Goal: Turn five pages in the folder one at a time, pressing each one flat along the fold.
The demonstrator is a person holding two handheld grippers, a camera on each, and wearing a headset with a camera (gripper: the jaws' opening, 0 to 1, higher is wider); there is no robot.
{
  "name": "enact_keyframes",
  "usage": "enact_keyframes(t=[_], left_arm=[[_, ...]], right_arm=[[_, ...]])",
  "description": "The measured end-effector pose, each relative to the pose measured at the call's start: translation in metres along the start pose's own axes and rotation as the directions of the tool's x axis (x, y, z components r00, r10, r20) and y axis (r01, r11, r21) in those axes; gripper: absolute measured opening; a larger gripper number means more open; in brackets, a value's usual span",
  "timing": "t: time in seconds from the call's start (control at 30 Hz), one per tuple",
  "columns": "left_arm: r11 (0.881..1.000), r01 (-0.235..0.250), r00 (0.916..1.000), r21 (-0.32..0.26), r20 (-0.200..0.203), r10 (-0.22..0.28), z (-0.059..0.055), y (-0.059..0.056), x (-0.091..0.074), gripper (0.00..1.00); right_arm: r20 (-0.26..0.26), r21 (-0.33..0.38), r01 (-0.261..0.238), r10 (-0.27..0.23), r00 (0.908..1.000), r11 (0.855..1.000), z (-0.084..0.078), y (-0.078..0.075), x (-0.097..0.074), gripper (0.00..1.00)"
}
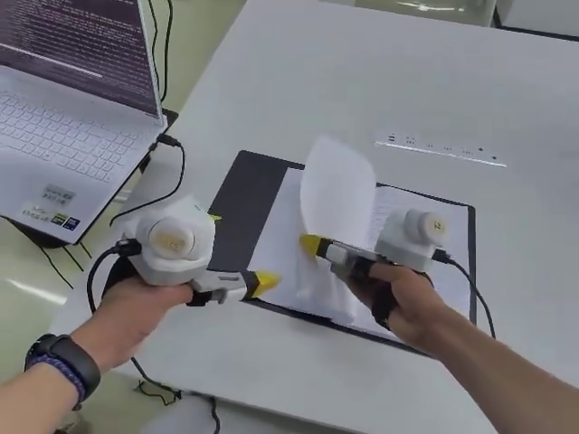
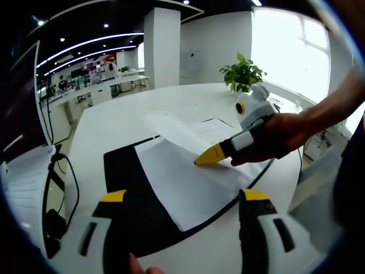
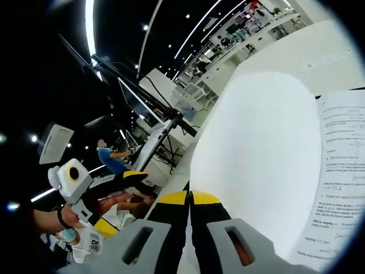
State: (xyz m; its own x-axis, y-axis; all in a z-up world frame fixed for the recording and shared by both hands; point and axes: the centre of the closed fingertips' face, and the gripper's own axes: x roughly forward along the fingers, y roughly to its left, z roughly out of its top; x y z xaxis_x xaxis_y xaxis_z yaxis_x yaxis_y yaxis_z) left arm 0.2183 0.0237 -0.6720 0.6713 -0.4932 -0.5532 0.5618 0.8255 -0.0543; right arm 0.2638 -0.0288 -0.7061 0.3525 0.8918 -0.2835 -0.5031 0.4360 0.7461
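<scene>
While one page stands raised over the middle of the folder, curling up from the fold, a turn is judged to be half made: the sheet is not yet laid down on the folder's left side, and the pressing along the fold is not yet done for it. How many of the five turns are finished cannot be told. A white sheet is seen lying on the folder's left half and printed pages on its right half. The raised page's lower edge is pinched by the right gripper, whose jaws are closed together on the paper above the folder's near middle. The left gripper is held at the folder's near left edge, jaws spread apart and empty, pointed across the left-hand sheet toward the raised page. A laptop is set well to the left of the folder on the white table.
</scene>
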Motion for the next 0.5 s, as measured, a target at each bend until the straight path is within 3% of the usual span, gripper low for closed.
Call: enact_keyframes(t=[0.23,0.3,0.5], left_arm=[[1.000,-0.004,0.9999,-0.003,0.009,0.005,0.002,0.003,-0.005,0.78],[1.000,-0.008,0.9999,-0.009,0.007,0.008,-0.001,0.006,-0.007,0.77],[0.999,-0.017,0.9998,-0.029,-0.002,0.017,-0.008,0.008,-0.011,0.77]], right_arm=[[-0.033,0.033,0.006,-0.005,0.9994,0.999,-0.014,-0.005,0.021,0.00],[-0.068,0.040,0.019,-0.016,0.9975,0.999,-0.022,-0.009,0.027,0.00],[-0.071,0.073,0.033,-0.028,0.9971,0.997,-0.027,-0.018,0.036,0.00]])
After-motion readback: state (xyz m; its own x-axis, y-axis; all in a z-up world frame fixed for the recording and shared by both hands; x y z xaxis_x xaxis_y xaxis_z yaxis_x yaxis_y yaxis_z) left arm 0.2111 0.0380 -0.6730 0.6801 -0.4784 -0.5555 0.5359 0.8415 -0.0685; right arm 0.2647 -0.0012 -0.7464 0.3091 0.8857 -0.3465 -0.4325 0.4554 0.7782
